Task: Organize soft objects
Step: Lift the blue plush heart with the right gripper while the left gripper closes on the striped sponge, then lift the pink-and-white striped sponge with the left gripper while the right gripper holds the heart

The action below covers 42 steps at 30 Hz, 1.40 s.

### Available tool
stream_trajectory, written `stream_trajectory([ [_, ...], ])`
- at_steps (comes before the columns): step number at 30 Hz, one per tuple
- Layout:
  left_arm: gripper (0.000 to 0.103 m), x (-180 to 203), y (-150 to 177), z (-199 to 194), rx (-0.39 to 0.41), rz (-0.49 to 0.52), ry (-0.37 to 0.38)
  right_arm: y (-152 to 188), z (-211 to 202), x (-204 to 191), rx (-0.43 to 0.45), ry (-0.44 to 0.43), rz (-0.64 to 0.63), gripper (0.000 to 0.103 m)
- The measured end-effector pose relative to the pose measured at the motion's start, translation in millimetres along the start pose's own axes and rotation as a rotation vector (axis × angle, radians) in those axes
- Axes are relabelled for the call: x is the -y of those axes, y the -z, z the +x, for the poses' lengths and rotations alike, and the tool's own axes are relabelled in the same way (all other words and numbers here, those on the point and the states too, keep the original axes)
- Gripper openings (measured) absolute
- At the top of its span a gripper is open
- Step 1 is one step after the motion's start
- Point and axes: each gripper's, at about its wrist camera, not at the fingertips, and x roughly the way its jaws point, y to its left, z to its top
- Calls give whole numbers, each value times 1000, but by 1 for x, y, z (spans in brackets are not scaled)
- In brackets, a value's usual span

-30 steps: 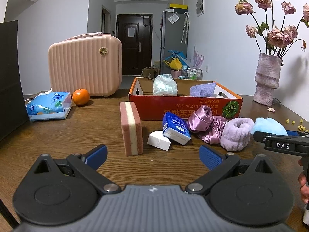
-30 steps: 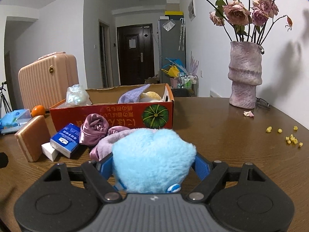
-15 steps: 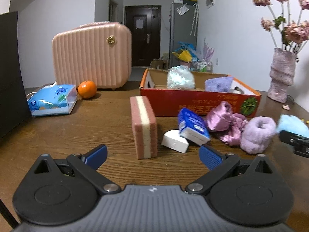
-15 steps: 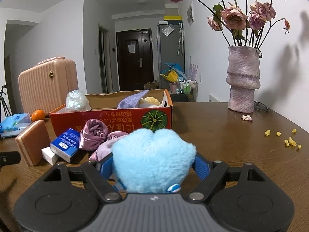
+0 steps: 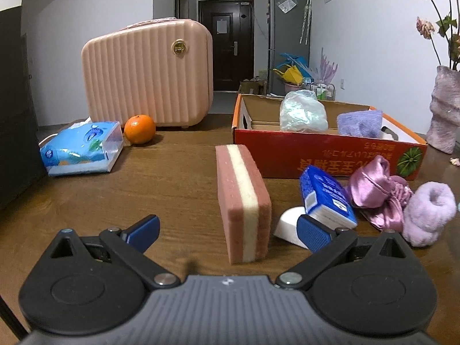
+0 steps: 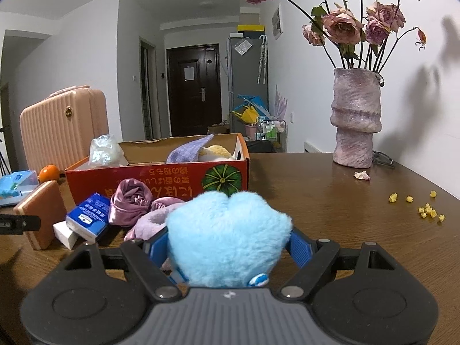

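Observation:
My left gripper [image 5: 228,233] is open, low over the table, with the upright pink-and-cream sponge [image 5: 243,202] standing between its fingers but untouched. My right gripper [image 6: 230,244] is shut on a fluffy light-blue plush [image 6: 228,235], held above the table in front of the red cardboard box [image 6: 161,178]. The box [image 5: 327,156] holds a plastic bag bundle [image 5: 303,115] and a purple cloth [image 5: 360,123]. A pink satin scrunchie [image 5: 373,189], a lilac fluffy scrunchie [image 5: 428,215], a blue tissue pack [image 5: 325,198] and a white block [image 5: 289,225] lie in front of the box.
A pink suitcase [image 5: 149,74], an orange [image 5: 140,129] and a blue wipes pack [image 5: 82,149] stand at the back left. A vase of dried roses [image 6: 356,120] stands at the right, with yellow crumbs [image 6: 425,210] on the table near it.
My left gripper has moved forward and left so the sponge now stands between its fingers. My right gripper has lifted slightly with the blue plush still held.

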Motion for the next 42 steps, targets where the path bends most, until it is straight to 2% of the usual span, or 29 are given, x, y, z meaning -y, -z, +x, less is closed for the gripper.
stream_trajectory([
  [13,102,0,-11,26,16,34,-30,0,9,-7,-14,18,4,82],
  [16,89,-2,-13,32,0,30,-19,0,10,-10,-15,15,5,82],
  [18,75,-5,-12,34,-18,21,6,0,11,-12,-15,14,6,82],
  [19,73,-5,-12,36,-30,22,24,-1,11,-13,-15,11,8,82],
  [24,32,-1,-9,41,-65,47,70,-1,11,-21,-10,-2,4,82],
  [34,32,6,-6,31,-13,82,37,-1,10,-29,-1,3,3,82],
  [42,32,3,-8,14,74,72,-17,-2,8,-28,7,-2,8,82],
])
